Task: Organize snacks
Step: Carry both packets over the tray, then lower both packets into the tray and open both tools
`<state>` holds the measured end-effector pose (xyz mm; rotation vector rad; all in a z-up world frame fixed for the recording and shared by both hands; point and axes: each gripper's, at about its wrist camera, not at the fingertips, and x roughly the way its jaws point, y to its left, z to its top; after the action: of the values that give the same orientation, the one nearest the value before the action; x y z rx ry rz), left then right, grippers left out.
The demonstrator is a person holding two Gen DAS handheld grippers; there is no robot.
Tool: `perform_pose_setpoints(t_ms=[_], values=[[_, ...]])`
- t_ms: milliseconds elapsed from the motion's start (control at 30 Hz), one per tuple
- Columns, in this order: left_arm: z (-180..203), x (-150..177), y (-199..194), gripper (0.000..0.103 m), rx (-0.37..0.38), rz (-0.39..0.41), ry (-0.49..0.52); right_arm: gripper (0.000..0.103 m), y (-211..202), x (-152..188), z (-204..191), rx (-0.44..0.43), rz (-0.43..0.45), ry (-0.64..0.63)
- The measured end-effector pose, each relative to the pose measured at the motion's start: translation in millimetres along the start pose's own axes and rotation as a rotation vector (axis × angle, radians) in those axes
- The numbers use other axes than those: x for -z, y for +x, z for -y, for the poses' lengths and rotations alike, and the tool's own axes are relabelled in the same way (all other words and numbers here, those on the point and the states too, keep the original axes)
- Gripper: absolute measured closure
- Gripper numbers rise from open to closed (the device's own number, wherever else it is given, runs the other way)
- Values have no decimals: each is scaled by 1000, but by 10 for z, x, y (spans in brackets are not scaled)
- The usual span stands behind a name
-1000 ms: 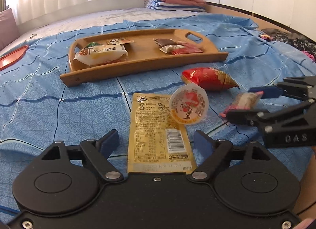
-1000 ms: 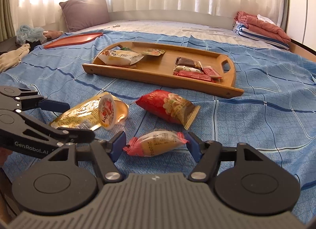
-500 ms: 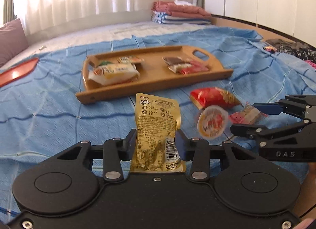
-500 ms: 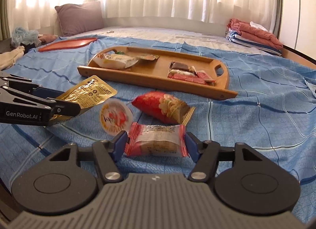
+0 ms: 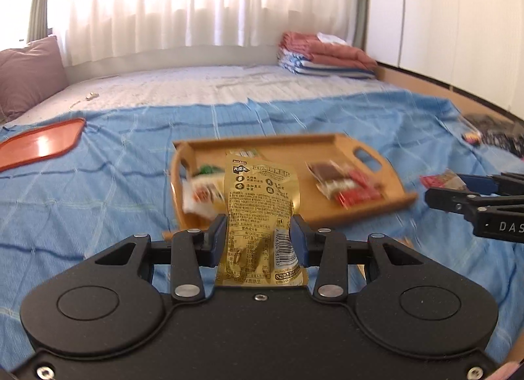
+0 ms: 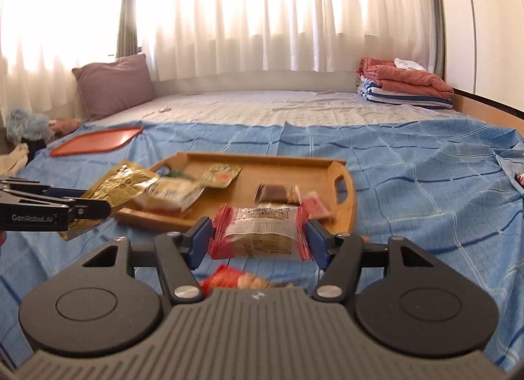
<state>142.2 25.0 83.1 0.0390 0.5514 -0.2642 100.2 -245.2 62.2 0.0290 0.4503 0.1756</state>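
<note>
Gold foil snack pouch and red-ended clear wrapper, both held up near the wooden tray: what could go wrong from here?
1. The gold foil snack pouch is pinched only at its lower part by the left gripper; the rest stands free and may flop or slip.
2. The red-ended clear wrapper is gripped by its crimped ends in the right gripper, so it could buckle and drop.
3. The wooden tray already holds packets; a careless drop may knock them.

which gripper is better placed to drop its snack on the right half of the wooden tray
Right. The right gripper, shut on the red-edged clear snack packet, faces the wooden tray's right half; the left gripper faces the other half.
</note>
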Motion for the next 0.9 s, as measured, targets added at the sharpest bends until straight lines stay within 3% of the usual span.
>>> perform_pose_setpoints(t_ms=[233, 467, 900], values=[[-305, -492, 419, 64, -30, -31, -92, 38, 468, -417, 283, 28, -36, 88], [-607, -903, 1133, 64, -54, -75, -185, 38, 1076, -708, 624, 43, -100, 230], [-800, -919, 2234, 63, -96, -164, -235, 38, 2131, -673, 759, 96, -228, 244]])
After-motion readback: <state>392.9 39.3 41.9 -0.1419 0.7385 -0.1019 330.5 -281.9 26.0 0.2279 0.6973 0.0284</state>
